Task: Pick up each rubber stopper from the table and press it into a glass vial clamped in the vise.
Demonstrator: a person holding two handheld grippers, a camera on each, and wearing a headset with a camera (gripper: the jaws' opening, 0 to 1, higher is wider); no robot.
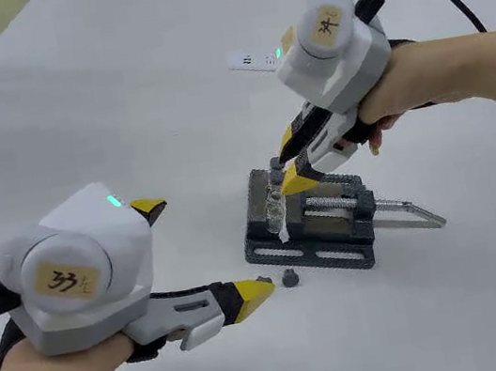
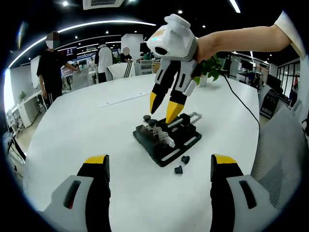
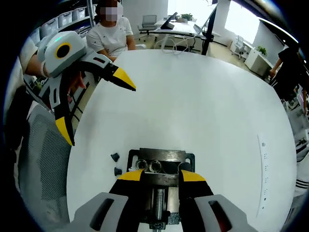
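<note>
Sticker (image 1: 66,279) (left gripper (image 1: 208,245)), perhaps "33"

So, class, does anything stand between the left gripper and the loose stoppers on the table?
Nothing visible: bare table lies between the open left gripper and the two stoppers; the vise sits just behind them.

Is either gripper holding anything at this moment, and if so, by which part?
Nothing is held. The left gripper is wide open and empty. The right gripper hangs over the vise, jaws apart, nothing between them.
</note>
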